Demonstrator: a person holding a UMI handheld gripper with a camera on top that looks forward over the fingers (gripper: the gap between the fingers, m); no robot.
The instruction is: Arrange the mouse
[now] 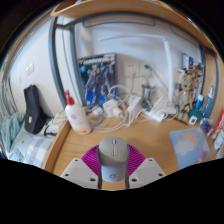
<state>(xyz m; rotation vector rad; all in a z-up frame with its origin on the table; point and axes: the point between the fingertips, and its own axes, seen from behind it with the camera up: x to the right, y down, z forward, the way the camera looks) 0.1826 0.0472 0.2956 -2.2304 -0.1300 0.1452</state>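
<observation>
A grey computer mouse (113,158) sits lengthwise between my two fingers, its rounded nose pointing ahead over the wooden desk (140,135). My gripper (113,150) is shut on the mouse, with the magenta pads (92,158) pressed against both its sides. The mouse's rear end is hidden low between the fingers. I cannot tell whether it rests on the desk or hangs just above it.
Beyond the fingers, a white bottle with a red cap (76,116) stands at the left. White cables and adapters (120,104) lie in front of a robot-art box (100,74). A black object (35,108) stands far left; a bluish mat (190,148) lies at the right.
</observation>
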